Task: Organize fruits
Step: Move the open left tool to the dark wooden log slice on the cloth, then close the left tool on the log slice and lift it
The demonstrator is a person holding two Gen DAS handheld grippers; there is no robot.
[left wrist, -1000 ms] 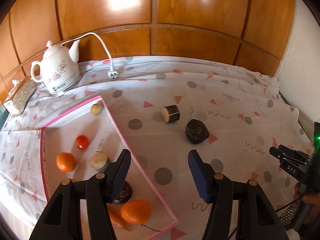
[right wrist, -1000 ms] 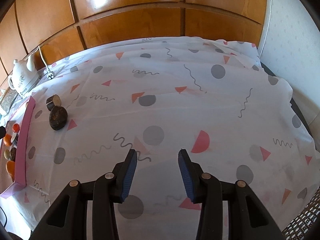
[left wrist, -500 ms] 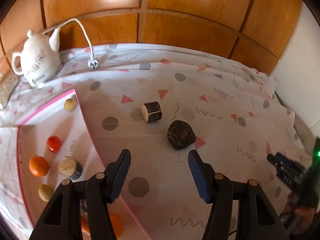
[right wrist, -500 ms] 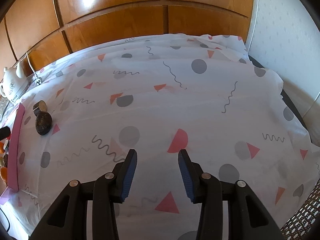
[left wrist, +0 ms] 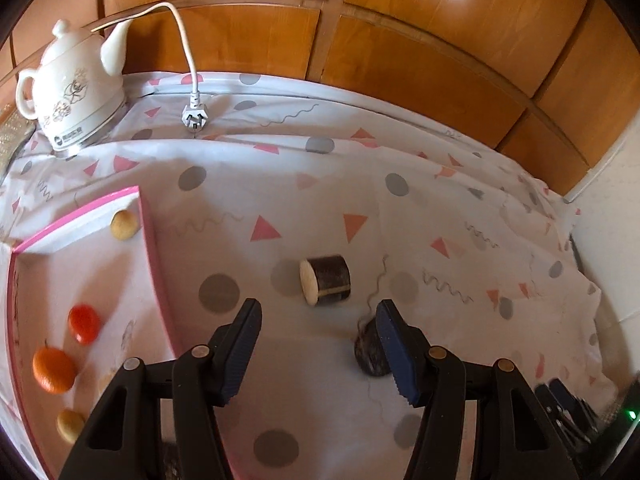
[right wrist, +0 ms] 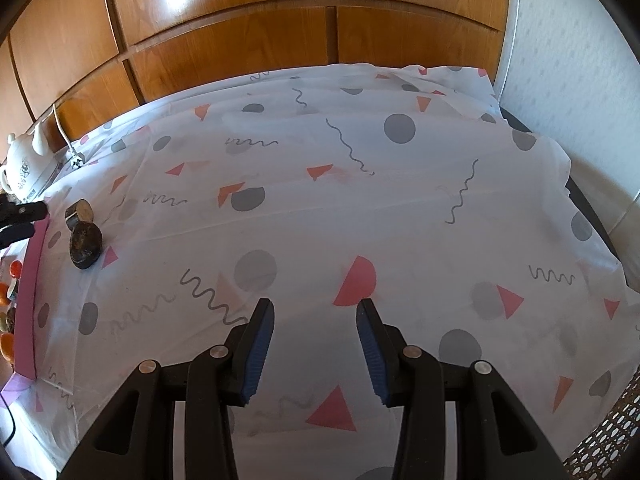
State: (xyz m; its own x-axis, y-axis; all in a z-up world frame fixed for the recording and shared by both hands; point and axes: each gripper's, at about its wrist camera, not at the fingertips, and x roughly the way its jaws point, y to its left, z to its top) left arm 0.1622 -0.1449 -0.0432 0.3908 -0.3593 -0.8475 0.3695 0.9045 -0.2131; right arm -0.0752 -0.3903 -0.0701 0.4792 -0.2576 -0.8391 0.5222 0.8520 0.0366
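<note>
Right now your left gripper stands partly open with nothing between its pads. Just beyond the fingertips, slightly toward the right finger, lies the dark cut cylinder on its side, pale cut face turned to the left finger. The dark lumpy fruit sits just outside the right finger, partly hidden behind it; you cannot tell whether they touch.

To the outer side of the left finger runs the pink tray rim — inside it lie a tan fruit, a red one, an orange and another tan one. Between that rim and the cylinder the cloth is bare.

Your right gripper is also partly open and holds nothing — ahead of its fingers and to either side there is only patterned tablecloth, with both dark pieces far off past the left finger.

Beyond, a white kettle and its loose plug sit at the cloth's far edge against wooden panelling.
</note>
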